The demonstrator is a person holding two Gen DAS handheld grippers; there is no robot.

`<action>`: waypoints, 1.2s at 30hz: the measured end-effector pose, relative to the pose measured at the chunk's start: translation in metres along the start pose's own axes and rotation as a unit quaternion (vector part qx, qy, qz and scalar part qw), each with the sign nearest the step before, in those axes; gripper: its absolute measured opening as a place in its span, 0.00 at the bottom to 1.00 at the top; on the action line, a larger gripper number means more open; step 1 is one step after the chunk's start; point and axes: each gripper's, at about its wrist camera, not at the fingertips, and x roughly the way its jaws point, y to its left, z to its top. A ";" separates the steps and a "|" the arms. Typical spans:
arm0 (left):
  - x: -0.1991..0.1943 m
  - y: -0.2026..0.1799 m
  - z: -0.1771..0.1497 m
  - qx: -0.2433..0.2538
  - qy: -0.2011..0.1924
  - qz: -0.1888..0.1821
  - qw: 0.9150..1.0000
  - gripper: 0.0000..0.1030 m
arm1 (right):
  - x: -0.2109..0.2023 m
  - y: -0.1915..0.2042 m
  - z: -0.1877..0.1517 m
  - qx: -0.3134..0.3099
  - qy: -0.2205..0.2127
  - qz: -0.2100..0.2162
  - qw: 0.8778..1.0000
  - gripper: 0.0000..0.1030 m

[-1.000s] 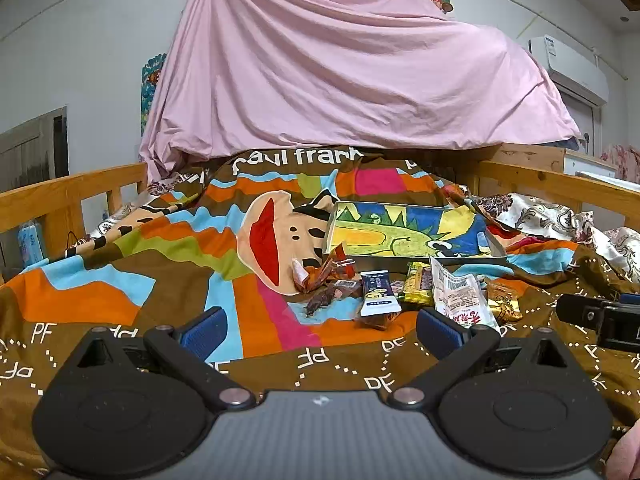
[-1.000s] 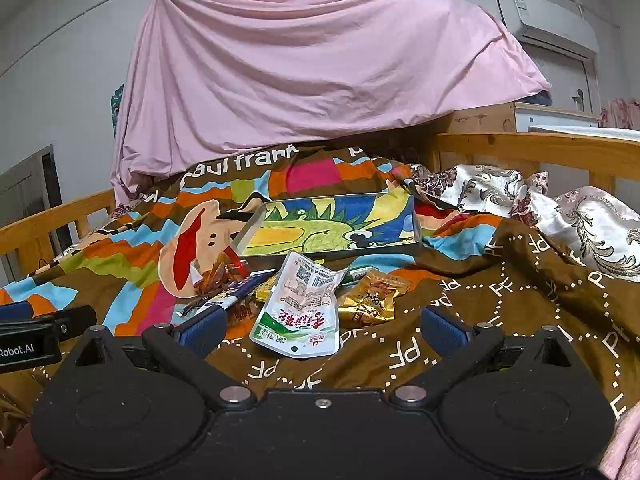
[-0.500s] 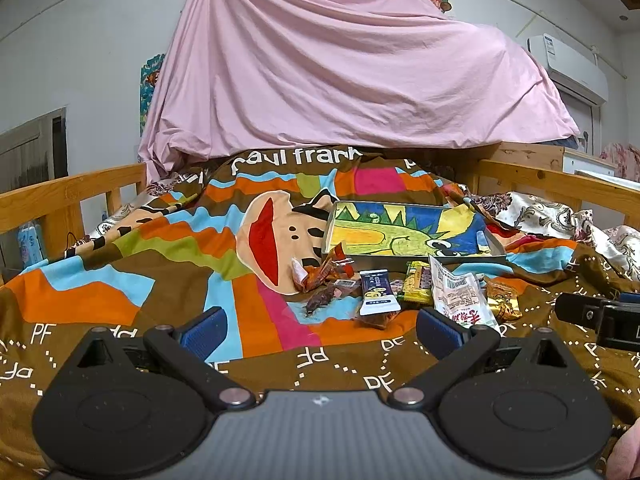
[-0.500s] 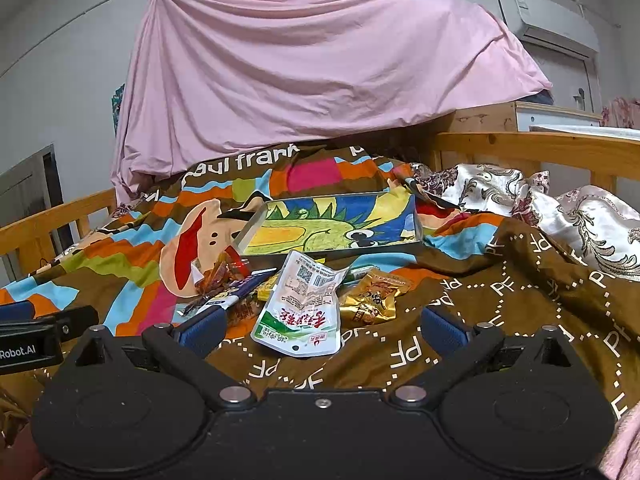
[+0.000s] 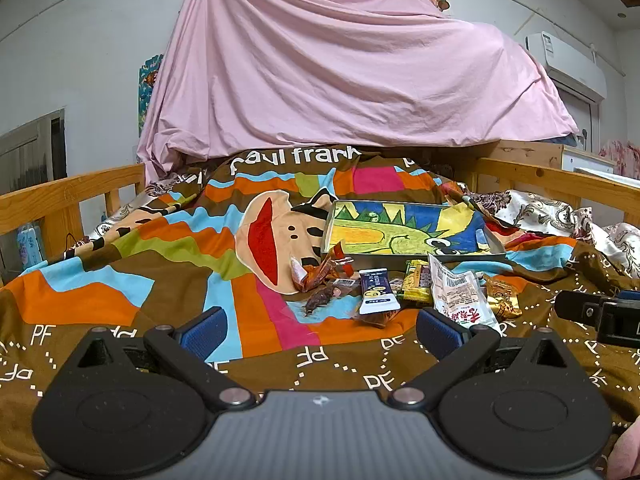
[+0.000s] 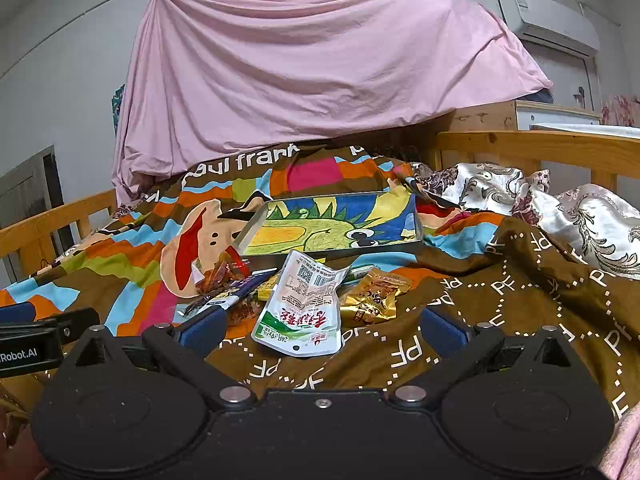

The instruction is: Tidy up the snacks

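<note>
While nothing has gone into the shallow metal tray with the green dinosaur drawing [image 6: 332,228], the snacks lie heaped just before its near wall on the brown patchwork blanket [image 6: 500,320], handy for lifting in. My right claw [image 6: 320,326] gapes wide and empty, the white-and-green pouch [image 6: 300,308] lying between its blue pads, untouched. My left claw [image 5: 318,328] is equally wide, holding nothing, near the navy-and-white bar wrapper [image 5: 376,292].
</note>
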 end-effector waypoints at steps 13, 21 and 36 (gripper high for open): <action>0.000 -0.001 0.000 0.000 0.001 0.001 1.000 1.00 | 0.000 -0.001 0.001 0.001 0.000 0.000 1.000 1.00; -0.001 -0.001 0.000 0.004 0.003 0.000 1.000 1.00 | 0.001 0.001 -0.001 -0.001 0.003 -0.003 1.000 1.00; 0.007 0.001 0.002 -0.003 0.028 0.011 1.000 1.00 | 0.007 0.008 -0.005 -0.010 0.015 -0.001 1.000 1.00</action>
